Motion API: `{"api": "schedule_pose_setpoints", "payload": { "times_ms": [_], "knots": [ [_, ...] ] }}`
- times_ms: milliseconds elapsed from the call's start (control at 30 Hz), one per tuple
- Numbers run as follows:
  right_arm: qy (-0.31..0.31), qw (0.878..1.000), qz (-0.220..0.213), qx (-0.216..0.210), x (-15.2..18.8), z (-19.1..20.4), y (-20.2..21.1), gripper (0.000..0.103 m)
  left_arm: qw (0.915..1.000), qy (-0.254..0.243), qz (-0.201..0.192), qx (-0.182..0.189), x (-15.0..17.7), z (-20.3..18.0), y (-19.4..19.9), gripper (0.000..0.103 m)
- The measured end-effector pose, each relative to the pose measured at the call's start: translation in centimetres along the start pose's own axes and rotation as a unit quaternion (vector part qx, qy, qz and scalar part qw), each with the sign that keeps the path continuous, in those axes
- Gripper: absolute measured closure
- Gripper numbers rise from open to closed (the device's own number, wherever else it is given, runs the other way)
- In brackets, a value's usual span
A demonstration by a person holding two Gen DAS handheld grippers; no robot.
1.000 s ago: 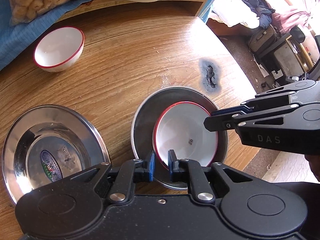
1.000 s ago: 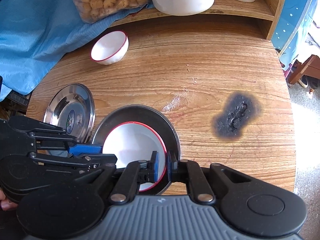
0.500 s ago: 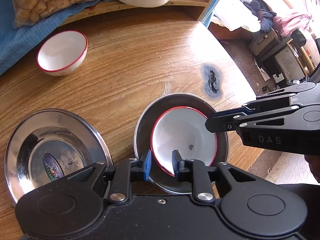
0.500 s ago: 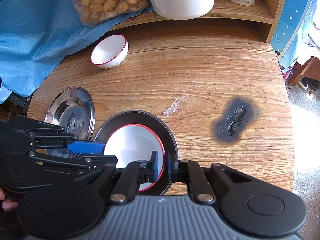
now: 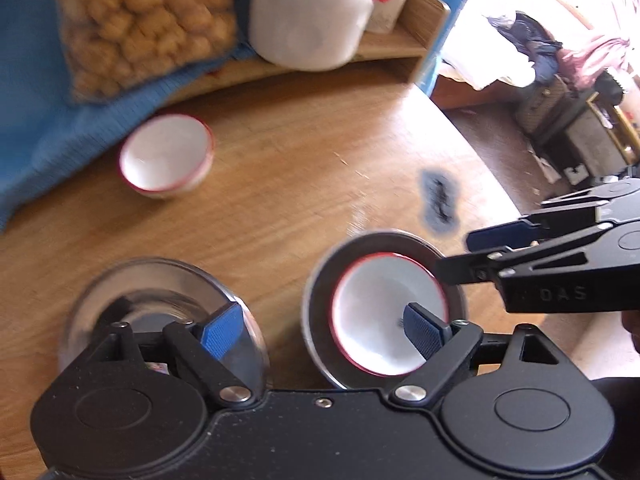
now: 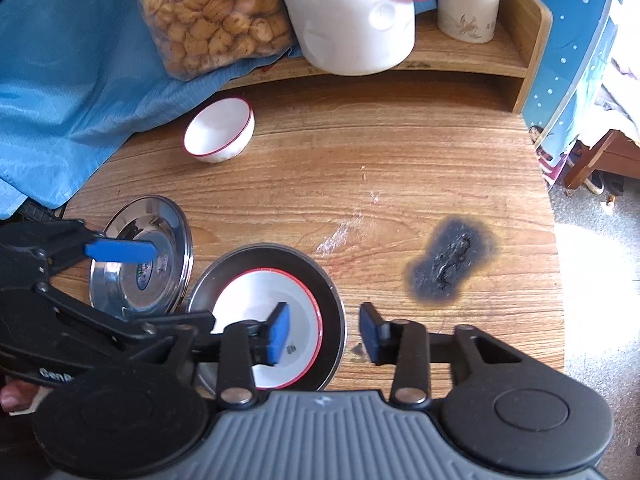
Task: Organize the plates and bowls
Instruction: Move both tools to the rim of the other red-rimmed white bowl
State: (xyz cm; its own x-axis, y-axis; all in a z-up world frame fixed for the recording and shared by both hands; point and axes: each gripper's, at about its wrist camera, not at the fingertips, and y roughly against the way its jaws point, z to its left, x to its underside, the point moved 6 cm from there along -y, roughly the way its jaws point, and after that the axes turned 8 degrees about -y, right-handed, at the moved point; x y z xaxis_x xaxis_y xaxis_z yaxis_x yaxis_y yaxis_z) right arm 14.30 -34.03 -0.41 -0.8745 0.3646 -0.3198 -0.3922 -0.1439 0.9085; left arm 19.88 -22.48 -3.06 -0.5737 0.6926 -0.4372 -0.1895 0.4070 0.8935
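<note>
On the desk (image 5: 304,184) in the left wrist view, the left claw (image 5: 320,330) has just been spreading wide, gripping nothing; the red-rimmed bowl (image 5: 376,312) sits inside a steel plate (image 5: 320,300) near the right. In the right wrist view, the right claw (image 6: 324,334) has just been opening too, straddling that bowl's (image 6: 248,300) rim without pinching it; a second bowl (image 6: 219,130) sits far left.

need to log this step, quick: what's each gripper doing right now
Left gripper: open, holds nothing, jaws just opened.
Right gripper: open, holds nothing, jaws just opened astride the rims of the bowl and plate.
</note>
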Motion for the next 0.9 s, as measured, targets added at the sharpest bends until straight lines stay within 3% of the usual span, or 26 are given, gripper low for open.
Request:
{"api": "schedule_pose_setpoints", "payload": {
  "times_ms": [133,233,433,667,900],
  "knots": [
    [-0.002,1.0,-0.006,0.002,-0.1,0.0,0.1,0.044,0.9996,0.015,-0.002,-0.022,-0.1,1.1,0.3,0.004],
    [0.0,1.0,-0.008,0.0,-0.1,0.1,0.2,0.024,0.9989,0.028,-0.002,-0.037,0.1,2.0,0.4,0.001],
    [0.004,1.0,-0.009,0.006,-0.2,0.4,0.0,0.002,0.995,0.062,-0.011,-0.078,0.2,4.1,0.6,0.001],
    [0.011,1.0,-0.015,0.016,-0.6,0.7,-0.4,0.001,0.9885,0.084,-0.02,-0.124,0.0,6.8,1.1,0.001],
    [0.019,1.0,-0.014,0.02,-1.2,1.2,-0.7,0.0,0.9839,0.109,-0.012,-0.141,0.2,8.8,0.9,0.001]
  ]
}}
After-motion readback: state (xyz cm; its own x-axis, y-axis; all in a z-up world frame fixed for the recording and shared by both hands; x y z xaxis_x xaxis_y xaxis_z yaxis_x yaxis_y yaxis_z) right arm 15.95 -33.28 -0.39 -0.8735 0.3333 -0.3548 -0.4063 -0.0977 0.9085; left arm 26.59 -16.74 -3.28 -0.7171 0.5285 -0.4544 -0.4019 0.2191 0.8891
